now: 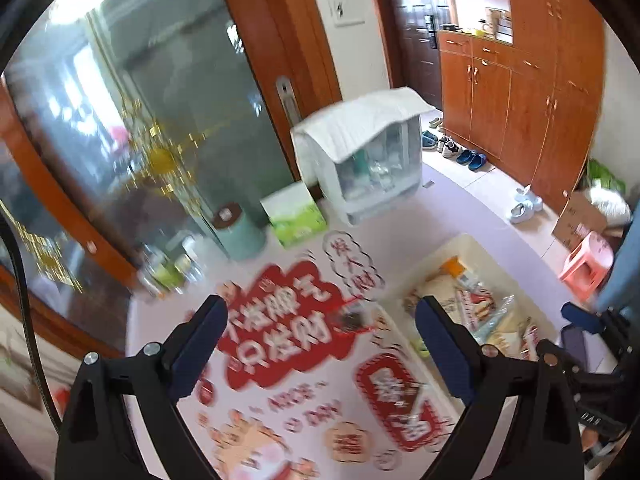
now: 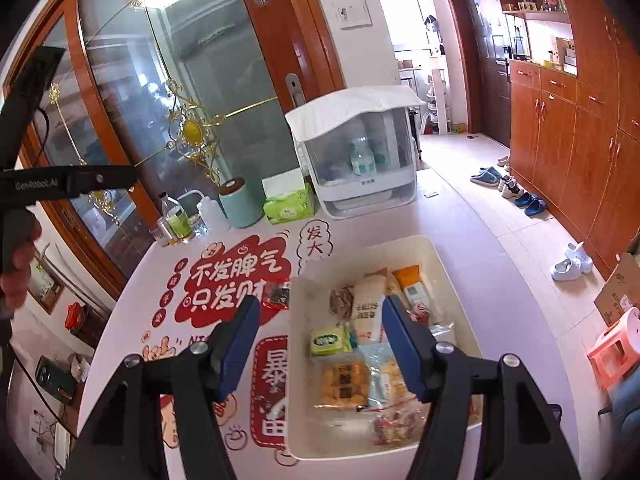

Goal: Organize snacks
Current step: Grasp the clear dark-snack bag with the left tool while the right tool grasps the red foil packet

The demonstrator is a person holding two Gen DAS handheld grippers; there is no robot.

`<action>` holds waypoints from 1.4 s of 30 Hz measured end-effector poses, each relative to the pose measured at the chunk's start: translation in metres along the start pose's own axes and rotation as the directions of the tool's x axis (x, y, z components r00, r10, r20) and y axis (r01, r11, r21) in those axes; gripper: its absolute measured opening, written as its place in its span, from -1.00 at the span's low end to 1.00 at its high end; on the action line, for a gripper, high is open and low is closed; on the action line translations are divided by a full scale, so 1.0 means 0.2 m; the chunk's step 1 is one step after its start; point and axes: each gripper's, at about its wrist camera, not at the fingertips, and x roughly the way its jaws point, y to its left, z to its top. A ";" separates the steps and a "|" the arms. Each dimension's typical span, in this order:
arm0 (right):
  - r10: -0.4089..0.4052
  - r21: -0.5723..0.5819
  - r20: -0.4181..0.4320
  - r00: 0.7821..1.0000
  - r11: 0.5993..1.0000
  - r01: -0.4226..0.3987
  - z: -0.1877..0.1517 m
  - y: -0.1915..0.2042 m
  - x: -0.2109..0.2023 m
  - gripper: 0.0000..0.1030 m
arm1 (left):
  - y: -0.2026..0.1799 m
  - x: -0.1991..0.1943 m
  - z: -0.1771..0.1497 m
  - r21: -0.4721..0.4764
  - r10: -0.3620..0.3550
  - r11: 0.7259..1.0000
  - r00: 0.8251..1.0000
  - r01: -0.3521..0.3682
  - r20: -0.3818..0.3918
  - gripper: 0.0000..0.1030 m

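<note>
A white bin [image 2: 301,400] holds several snack packets, among them a yellow biscuit pack [image 2: 344,384], a green packet [image 2: 326,340] and a long white packet [image 2: 368,308]. My right gripper [image 2: 322,316] hangs open above the bin's left half with nothing between its fingers. One small dark packet [image 2: 278,294] lies on the printed tablecloth just left of the bin. In the blurred left wrist view my left gripper [image 1: 322,322] is open and empty above the cloth, the dark packet [image 1: 352,318] is between its fingertips farther off, and the bin [image 1: 460,242] is to the right.
At the table's back stand a white covered cabinet [image 2: 356,152], a green tissue box [image 2: 288,204], a teal canister [image 2: 240,200] and small bottles [image 2: 172,216], against a glass door. The table edge runs along the right; a pink stool [image 2: 616,348] and shoes are on the floor.
</note>
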 end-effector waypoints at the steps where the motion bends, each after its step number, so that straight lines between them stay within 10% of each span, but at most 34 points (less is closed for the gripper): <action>1: -0.004 0.001 -0.001 1.000 1.000 0.004 0.00 0.03 0.00 0.23 | 0.03 -0.01 0.01 0.027 0.008 1.000 1.000 -0.008 0.009 0.86; 9: -0.107 0.047 -0.026 0.994 0.993 0.108 -0.06 0.30 0.08 0.23 | 0.26 0.10 0.08 0.279 0.017 0.960 1.000 -0.019 0.012 0.87; 21: -0.219 0.223 -0.149 0.964 0.943 0.249 -0.50 0.60 0.43 0.23 | 0.23 0.88 -0.14 0.656 -0.095 0.742 0.990 0.139 -0.103 0.87; 29: -0.266 0.342 -0.218 0.939 0.880 0.328 -0.79 0.58 0.72 0.23 | -0.03 1.42 -0.33 0.703 -0.196 0.634 0.947 0.320 -0.254 0.87; 42: -0.407 0.446 -0.300 0.863 0.739 0.504 -0.94 0.43 1.05 0.23 | -0.30 1.93 -0.48 0.623 -0.346 0.575 0.848 0.530 -0.402 0.87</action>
